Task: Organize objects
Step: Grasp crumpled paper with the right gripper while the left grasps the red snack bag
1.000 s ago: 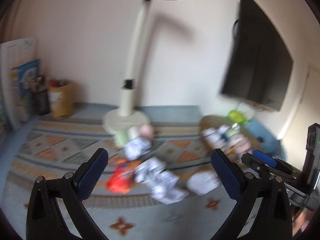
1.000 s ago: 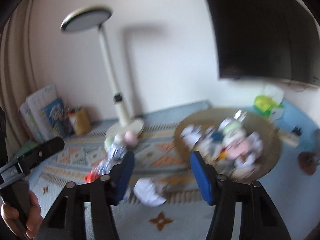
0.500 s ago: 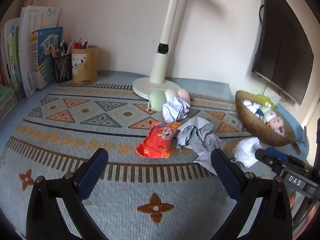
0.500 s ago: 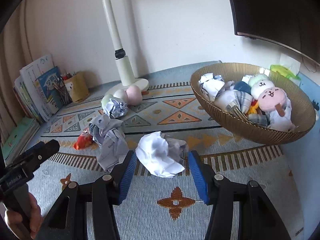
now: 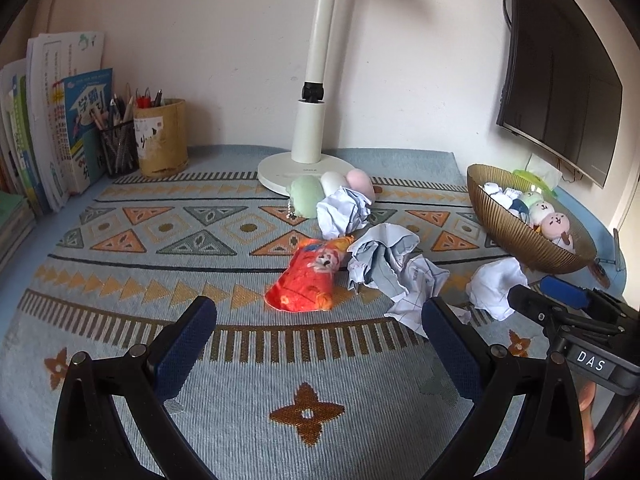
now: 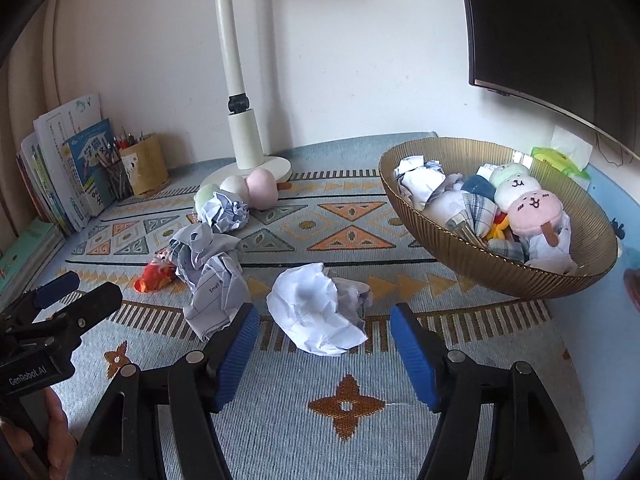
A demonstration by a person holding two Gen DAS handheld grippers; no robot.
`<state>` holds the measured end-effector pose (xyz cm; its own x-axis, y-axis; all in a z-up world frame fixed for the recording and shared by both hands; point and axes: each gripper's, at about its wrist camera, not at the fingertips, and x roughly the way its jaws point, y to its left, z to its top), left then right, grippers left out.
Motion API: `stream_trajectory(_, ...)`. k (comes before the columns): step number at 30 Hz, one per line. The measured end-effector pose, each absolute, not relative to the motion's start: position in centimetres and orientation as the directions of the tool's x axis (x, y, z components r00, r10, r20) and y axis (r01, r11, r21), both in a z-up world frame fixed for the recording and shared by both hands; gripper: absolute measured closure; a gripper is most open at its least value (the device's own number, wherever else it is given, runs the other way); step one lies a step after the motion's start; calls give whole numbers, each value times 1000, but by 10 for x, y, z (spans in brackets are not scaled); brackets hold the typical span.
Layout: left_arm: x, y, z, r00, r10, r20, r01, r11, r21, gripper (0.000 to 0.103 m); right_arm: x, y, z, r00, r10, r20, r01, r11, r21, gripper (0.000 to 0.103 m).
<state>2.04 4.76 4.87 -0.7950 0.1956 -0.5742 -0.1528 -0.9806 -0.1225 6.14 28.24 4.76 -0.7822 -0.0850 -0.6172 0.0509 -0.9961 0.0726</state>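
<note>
Right gripper: jaws opening, pads apart and pressing on nothing; the white crumpled paper ball lies on the patterned mat just ahead of the pads, between their lines, at 12 o'clock in the right wrist view. Left gripper: jaws spread wide, released, nothing between the pads; bare mat below. From the left wrist view the orange-red pouch lies at 12 o'clock, touching a grey-blue crumpled paper heap at about 1 o'clock. A second crumpled ball sits farther back, against three pastel plush balls, green, white and pink, which rest at the foot of the white lamp base. Ribbed golden bowl at 2 o'clock in the right wrist view, rim resting on the counter beside the mat; it holds crumpled paper, a plaid cloth piece and plush toys, including a pink one. Far left, at 10 o'clock: pen cup, mesh pencil holder and upright books. Dark monitor on the wall at 2 o'clock. The right gripper shows at the right edge of the left wrist view, near the white ball.
</note>
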Motion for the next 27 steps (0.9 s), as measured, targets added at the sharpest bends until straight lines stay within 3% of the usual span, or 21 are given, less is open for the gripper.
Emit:
stream_trajectory(16, -7, 13, 39, -718, 288, -634, -96, -943, -319, 1, 54, 299, 44, -757, -92, -647, -18, -987, 161, 35)
stream_trajectory(21, -38, 24, 40, -676, 230, -700, -144, -973, -181, 1, 44, 303, 38, -716, -122, -687, -20, -981, 195, 35)
stream_trajectory(24, -55, 33, 31, -641, 275, -717, -195, -961, -195, 2, 35, 305, 33, -674, -195, -713, 23, -970, 243, 35)
stream_trajectory(25, -61, 38, 27, -622, 280, -731, -208, -960, -190, 3, 33, 305, 32, -665, -201, -719, 26, -969, 247, 35)
stream_trajectory(27, -70, 49, 22, -597, 264, -757, -227, -961, -156, 22, 25, 304, 31, -644, -239, -727, 50, -961, 272, 35)
